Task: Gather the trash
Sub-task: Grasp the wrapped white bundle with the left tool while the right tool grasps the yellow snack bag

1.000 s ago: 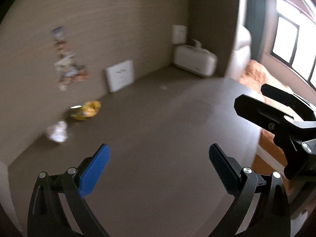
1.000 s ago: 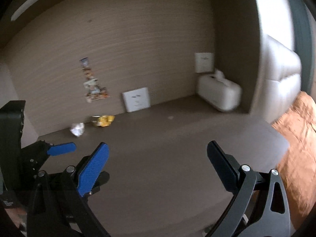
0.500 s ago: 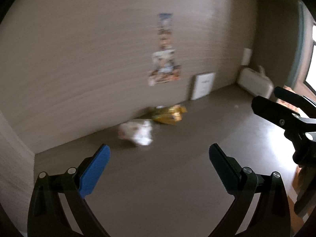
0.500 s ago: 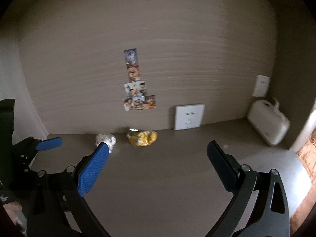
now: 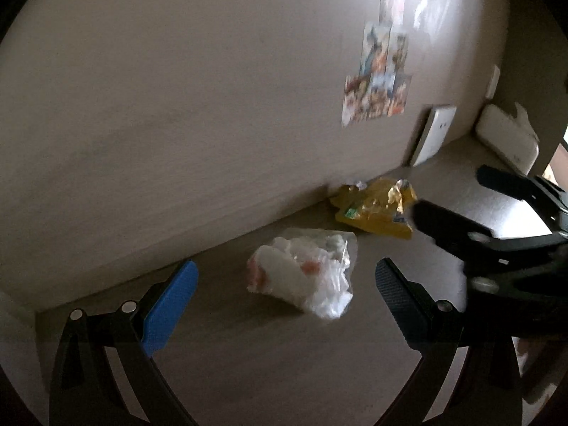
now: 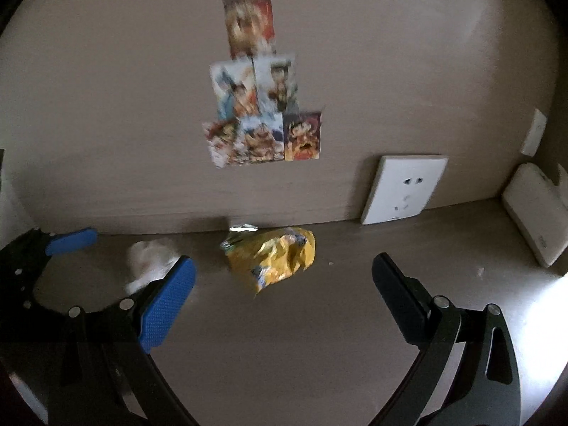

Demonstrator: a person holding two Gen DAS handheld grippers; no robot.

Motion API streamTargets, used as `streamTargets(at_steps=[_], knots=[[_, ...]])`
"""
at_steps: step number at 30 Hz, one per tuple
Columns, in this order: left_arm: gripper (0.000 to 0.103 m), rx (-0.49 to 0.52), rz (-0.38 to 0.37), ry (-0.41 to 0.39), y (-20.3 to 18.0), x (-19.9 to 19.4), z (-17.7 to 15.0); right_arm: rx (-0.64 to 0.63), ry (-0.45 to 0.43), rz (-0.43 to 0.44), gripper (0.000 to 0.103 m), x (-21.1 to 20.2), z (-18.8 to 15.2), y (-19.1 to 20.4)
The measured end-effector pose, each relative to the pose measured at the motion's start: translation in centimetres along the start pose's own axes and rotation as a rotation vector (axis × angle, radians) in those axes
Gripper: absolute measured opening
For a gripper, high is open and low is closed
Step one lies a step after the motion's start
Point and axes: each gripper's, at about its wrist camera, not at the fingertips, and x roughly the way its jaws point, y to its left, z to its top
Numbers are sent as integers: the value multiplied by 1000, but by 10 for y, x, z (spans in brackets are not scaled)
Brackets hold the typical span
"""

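Note:
A crumpled white plastic wrapper point(image 5: 301, 280) lies on the brown surface near the wall, just ahead of my open left gripper point(image 5: 284, 291), between its fingers in the view. A crumpled yellow snack bag point(image 5: 376, 209) lies to its right against the wall. In the right wrist view the yellow bag point(image 6: 273, 259) sits ahead of my open, empty right gripper point(image 6: 284, 294), and the white wrapper point(image 6: 149, 262) is at the left, partly behind the blue pad point(image 6: 167, 305). The right gripper point(image 5: 497, 234) also shows at the right of the left wrist view.
A beige wall point(image 6: 106, 106) with several stuck-on picture cards point(image 6: 262, 131) rises right behind the trash. A white socket plate point(image 6: 401, 191) leans on the wall and a white box point(image 6: 536, 213) stands at the far right.
Both grippers have moved closer to the wall and the trash. The white wrapper now lies between the left fingers in view, the yellow bag ahead of the right gripper. Both stay open.

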Motion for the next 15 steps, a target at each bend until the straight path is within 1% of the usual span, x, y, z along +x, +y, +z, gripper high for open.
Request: streamTargets(at_steps=[3,5,7,8,10,12,13,14,15], knots=[[97,11,4,22,0,15,4,6,28,2,99,20,3,0],[93,13,2,42,0,25,5,16,54,15,99,30,4,0],[76,11,-5,54,3,31,5,28,75,35,99,39,4,0],[73,14,-4,63,3,35,5,30,81,40,99,42,3,0],[57,15,-15,77,3,40,5,35,96,56,98,48,1,1],[55,34,-7,72,1,42,4,42,104,74,83,53,0,1],[54,34,-12,72,2,43,5,48,121,96,66,56,-1,0],[52,30,-17,70,2,43,5,54,107,111,53,53,0,-1],[51,19,-20,62,4,41,4,59,99,141,48,51,0,-2]])
